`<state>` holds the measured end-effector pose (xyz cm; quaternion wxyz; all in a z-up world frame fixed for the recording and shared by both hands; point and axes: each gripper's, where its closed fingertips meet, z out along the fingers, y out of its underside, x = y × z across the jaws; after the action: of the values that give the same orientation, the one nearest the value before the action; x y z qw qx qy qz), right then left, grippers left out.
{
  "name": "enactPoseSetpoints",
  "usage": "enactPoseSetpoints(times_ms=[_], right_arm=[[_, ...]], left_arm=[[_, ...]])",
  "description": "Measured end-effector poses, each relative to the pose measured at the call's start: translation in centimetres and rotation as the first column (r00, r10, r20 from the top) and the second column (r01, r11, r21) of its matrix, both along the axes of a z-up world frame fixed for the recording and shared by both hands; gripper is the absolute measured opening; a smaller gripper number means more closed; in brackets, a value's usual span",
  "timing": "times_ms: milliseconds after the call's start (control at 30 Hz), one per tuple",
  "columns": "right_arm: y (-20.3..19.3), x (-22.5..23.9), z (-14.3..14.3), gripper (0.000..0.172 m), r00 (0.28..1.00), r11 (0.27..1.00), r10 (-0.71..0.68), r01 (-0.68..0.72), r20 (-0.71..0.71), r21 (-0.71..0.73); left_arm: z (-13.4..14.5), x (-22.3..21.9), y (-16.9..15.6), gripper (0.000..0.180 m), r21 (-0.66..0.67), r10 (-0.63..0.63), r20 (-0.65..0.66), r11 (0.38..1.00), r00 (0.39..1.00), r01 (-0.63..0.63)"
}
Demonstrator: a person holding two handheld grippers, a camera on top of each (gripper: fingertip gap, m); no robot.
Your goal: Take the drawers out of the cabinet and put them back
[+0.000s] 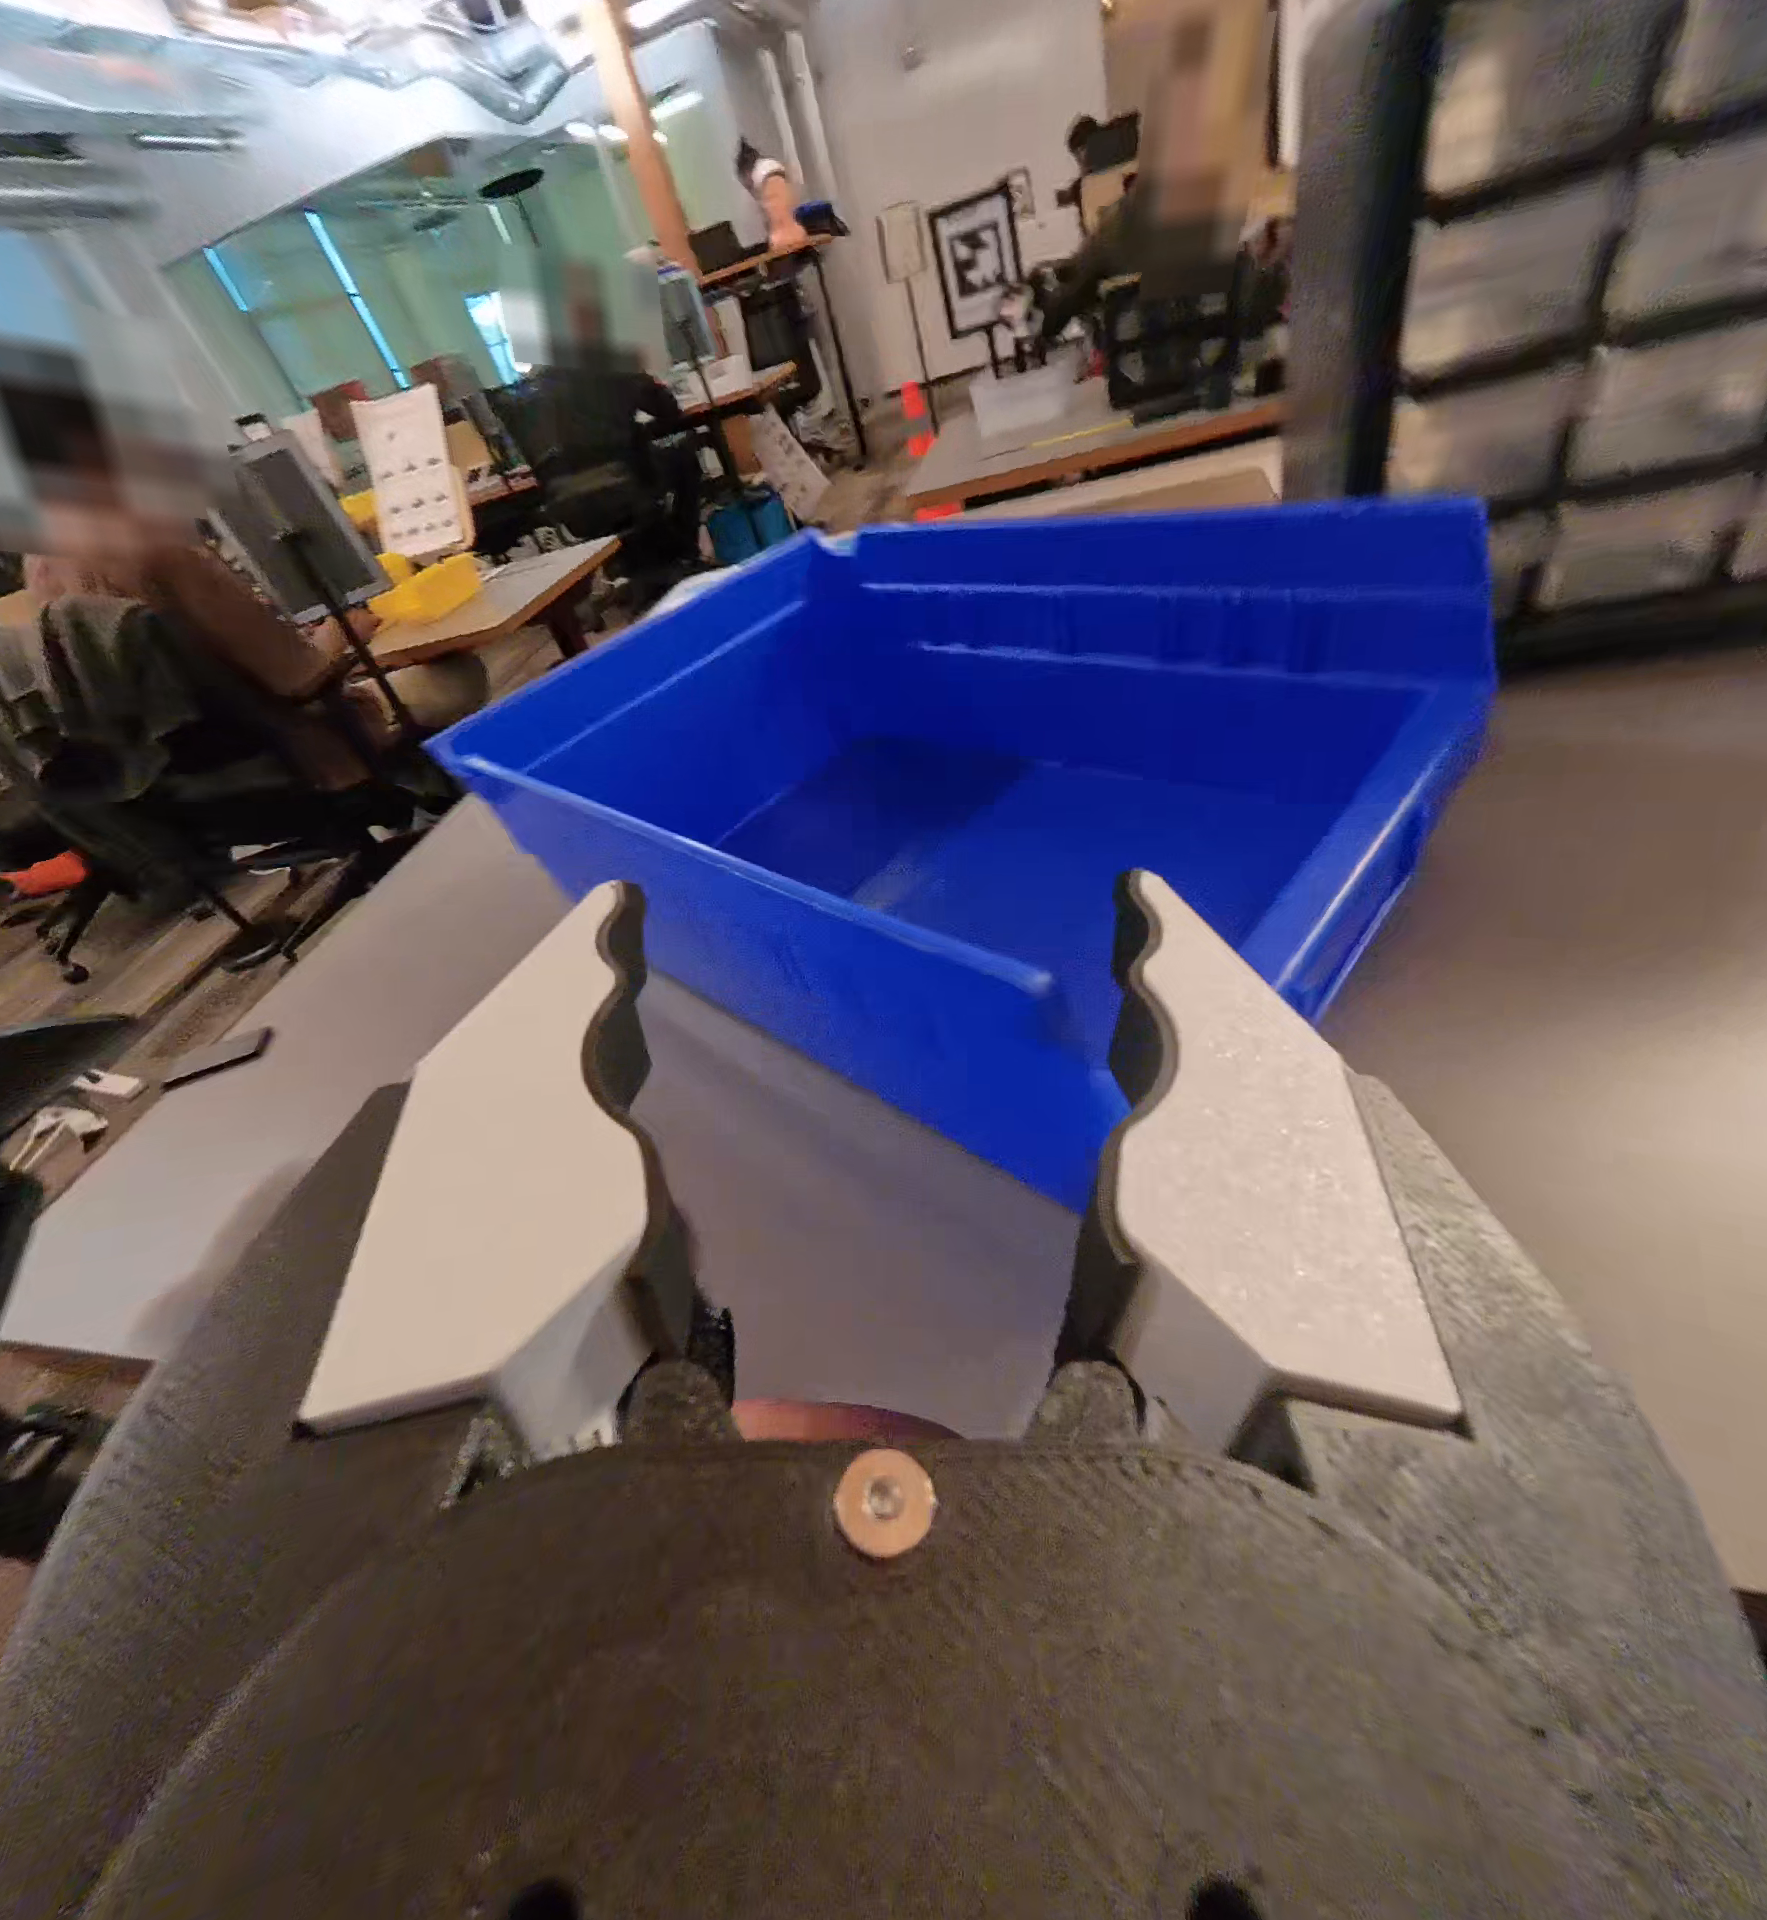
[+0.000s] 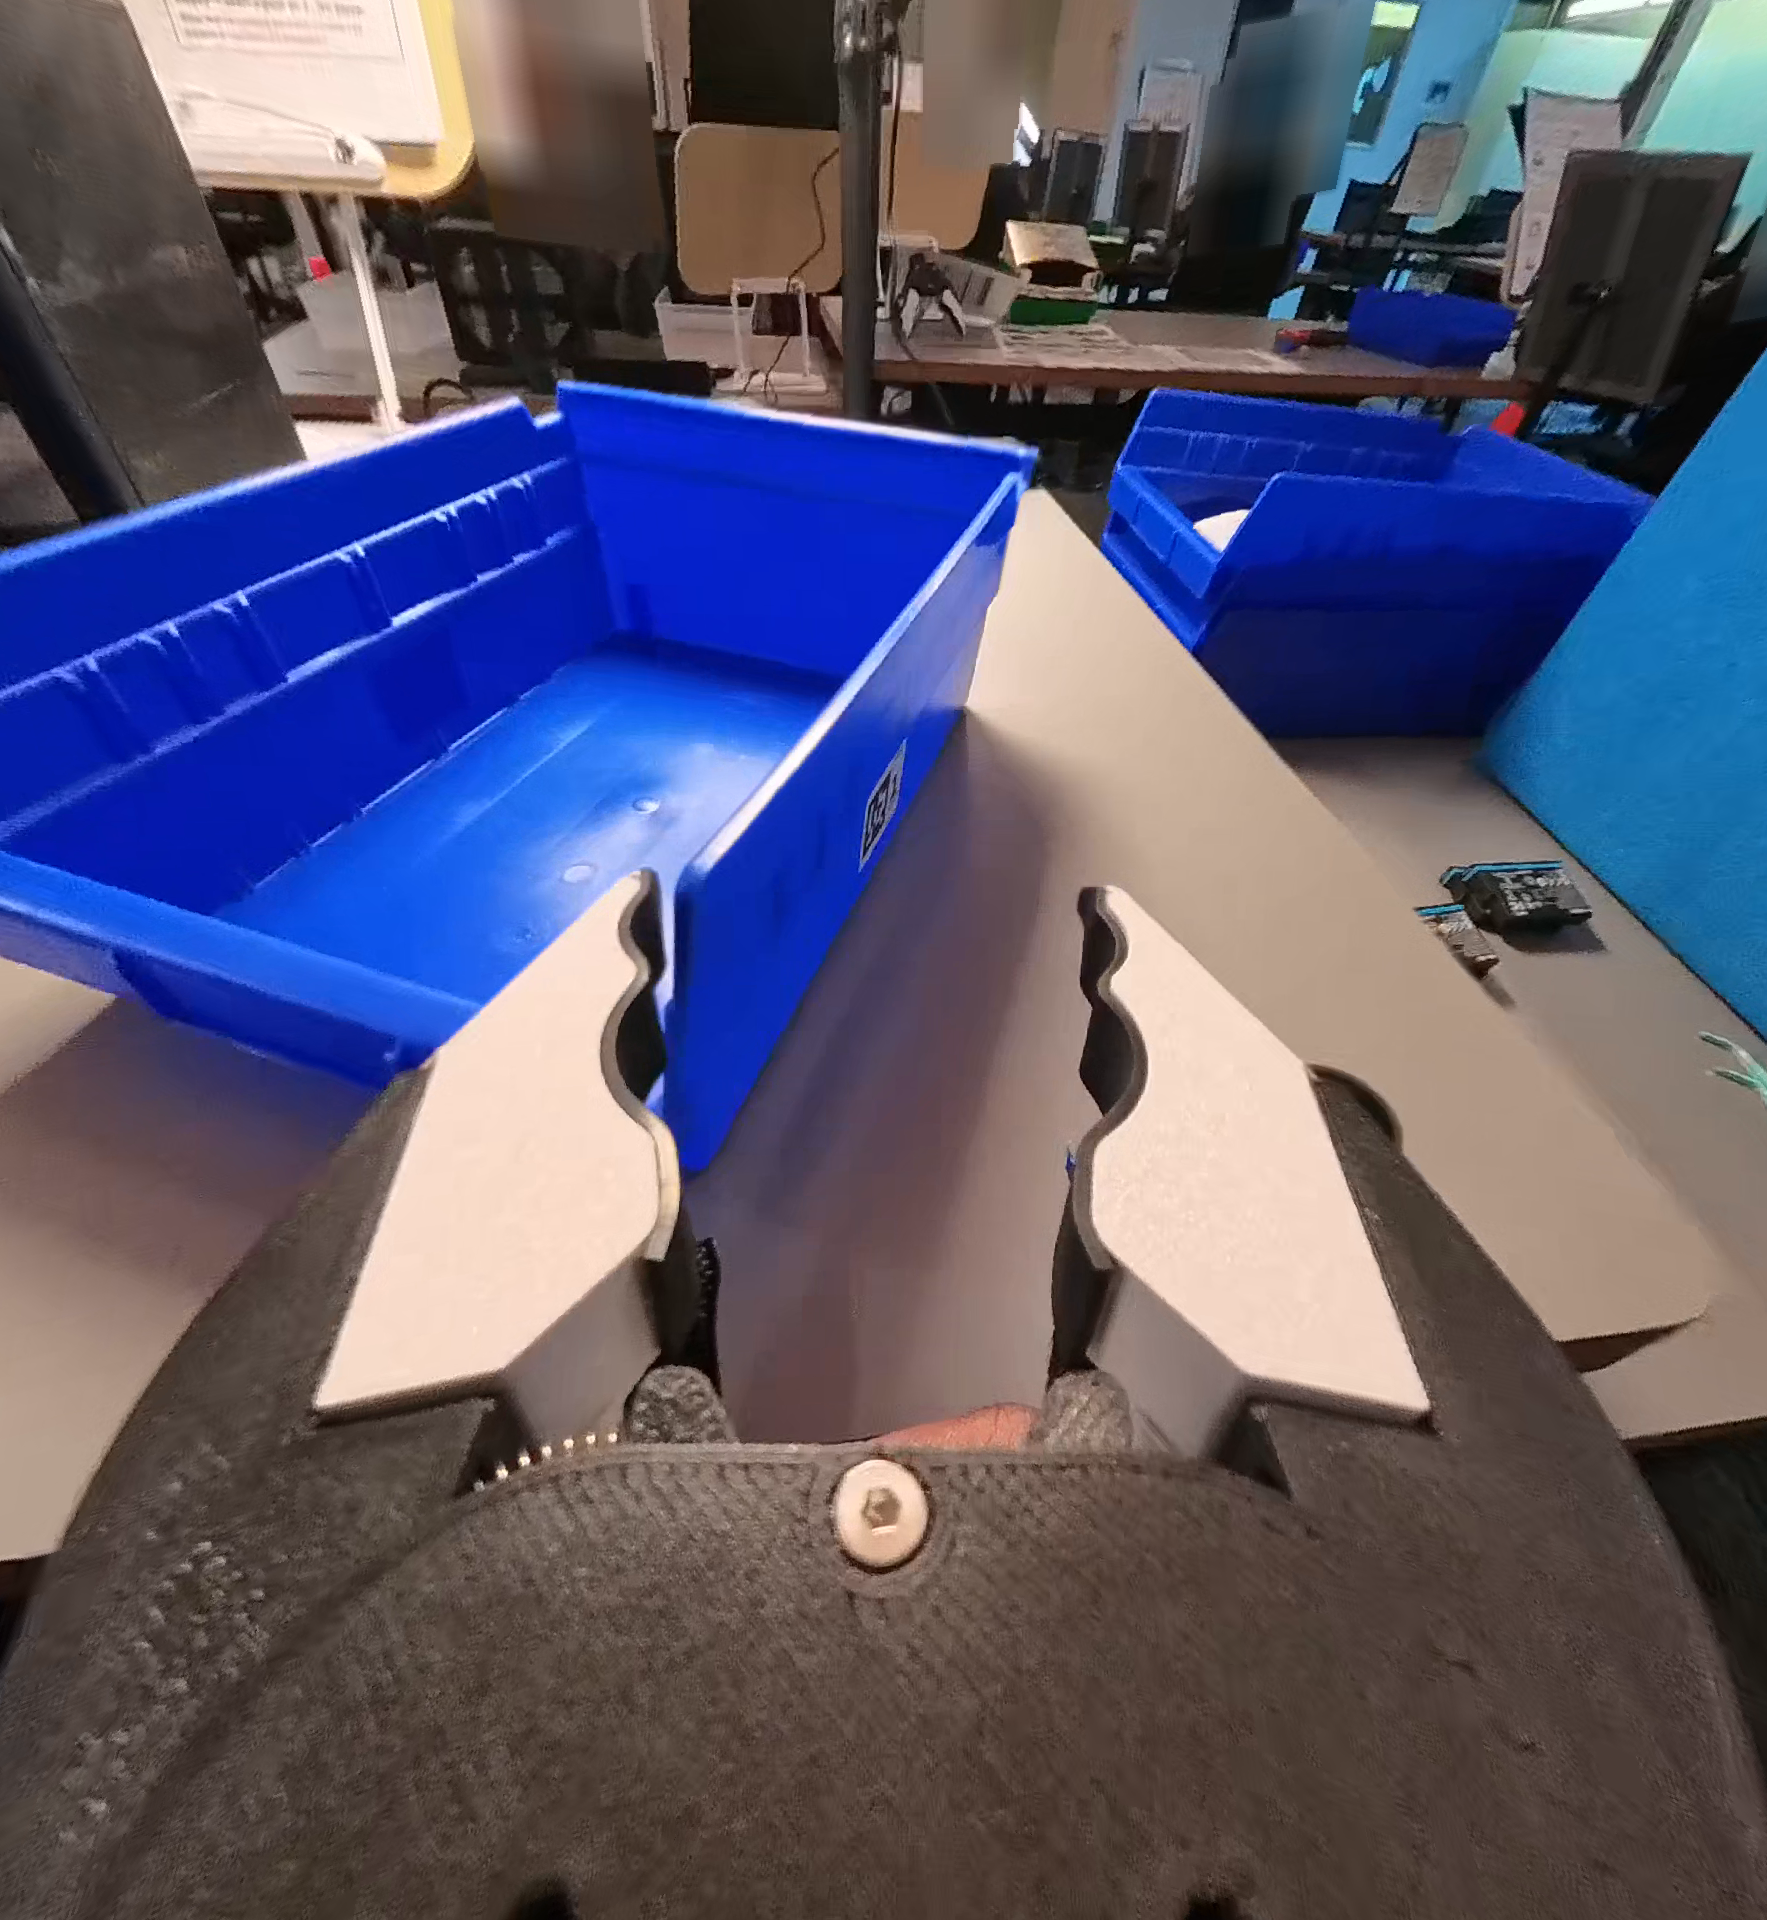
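On the grey worktop (image 2: 1118, 748) in front of me sits the blue drawer (image 2: 422, 790), out of the cabinet and open side up, its floor bare apart from a few moulded dimples. A small sticker (image 2: 884, 802) marks the outside of its long right wall.

My right hand-held gripper (image 2: 871, 904) is spread wide at the near right corner of the drawer: its left finger (image 2: 588, 997) reaches over the inside of the drawer, the right finger (image 2: 1159, 997) hangs over bare worktop, and the drawer's side wall stands between them without either pad pressing on it.

My left hand-held gripper (image 1: 879, 904) is likewise spread, holding nothing. It looks at the same drawer (image 1: 962, 831) from the opposite side, with the drawer's near corner rising between the fingers; the right finger (image 1: 1201, 1018) overlaps the drawer's rim in the view, though I cannot tell whether it touches.

Beyond the drawer, the dark cabinet (image 1: 1627, 312) stands at the right of the left wrist view, its rows of pale drawer fronts blurred. A second blue drawer (image 2: 1378, 582) rests farther back on the worktop, something white showing inside it, just beside a bright blue panel (image 2: 1710, 675). A few small black parts (image 2: 1513, 904) lie near that panel. Past the worktop spreads an office with desks, chairs and seated people.
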<state>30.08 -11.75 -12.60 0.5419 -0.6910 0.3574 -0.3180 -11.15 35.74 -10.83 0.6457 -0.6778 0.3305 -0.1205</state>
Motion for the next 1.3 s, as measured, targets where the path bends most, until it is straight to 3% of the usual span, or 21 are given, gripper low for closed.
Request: enactPoseSetpoints(times_ms=[100, 233, 367, 467, 533, 633, 800, 967, 1033, 1133, 1300], right_arm=[[0.2, -1.1, 2.2, 0.081, 0.997, 1.0, -0.007, 0.007, 0.076, 0.003], [5.7, -4.7, 4.1, 0.079, 0.985, 0.986, 0.141, -0.148, 0.096, 0.074], [12.5, -6.4, 3.4, 0.08, 0.97, 0.968, 0.235, -0.239, 0.06, 0.081], [17.1, -6.6, 1.7, 0.083, 0.957, 0.954, 0.289, -0.286, -0.032, 0.088], [19.2, -5.9, 0.5, 0.082, 0.956, 0.959, 0.28, -0.275, -0.087, 0.068], [20.9, -4.8, -0.4, 0.082, 0.956, 0.964, 0.264, -0.262, -0.127, 0.039], [20.4, -4.5, -0.2, 0.055, 0.954, 0.959, 0.284, -0.283, -0.092, 0.028], [15.9, -3.5, 0.2, 0.02, 0.979, 0.98, 0.198, -0.196, -0.046, 0.039], [14.9, -3.2, 0.7, 0.018, 0.984, 0.984, 0.174, -0.173, -0.027, 0.054], [15.1, -2.4, 0.3, 0.03, 0.984, 0.985, 0.17, -0.169, -0.042, 0.03], [14.8, -0.6, -0.1, 0.022, 0.989, 0.989, 0.143, -0.141, -0.04, 0.03]], left_arm=[[2.3, -0.7, -0.2, 0.086, 0.01, -0.021, 0.077, 1.0, 0.997, 0.02], [2.9, 5.2, -3.2, 0.086, -0.007, -0.185, 0.088, 0.982, 0.979, 0.186], [1.4, 12.7, -2.8, 0.085, -0.079, -0.252, 0.062, 0.963, 0.966, 0.257], [-0.2, 16.4, -0.7, 0.084, -0.125, -0.229, -0.005, 0.966, 0.973, 0.227], [-1.3, 17.4, 1.2, 0.077, -0.153, -0.198, -0.052, 0.97, 0.979, 0.188], [-2.3, 17.7, 2.9, 0.053, -0.202, -0.201, -0.048, 0.961, 0.978, 0.187], [-2.5, 14.9, 2.9, 0.03, -0.185, -0.26, -0.034, 0.95, 0.965, 0.25], [-1.9, 11.4, 2.8, 0.033, -0.189, -0.289, 0.017, 0.939, 0.957, 0.287], [-1.5, 11.4, 2.6, 0.032, -0.153, -0.267, -0.021, 0.953, 0.963, 0.261], [-2.0, 12.6, 3.2, 0.032, -0.124, -0.23, -0.068, 0.968, 0.971, 0.22], [-2.7, 12.9, 4.9, 0.028, -0.099, -0.201, -0.097, 0.976, 0.975, 0.192]])
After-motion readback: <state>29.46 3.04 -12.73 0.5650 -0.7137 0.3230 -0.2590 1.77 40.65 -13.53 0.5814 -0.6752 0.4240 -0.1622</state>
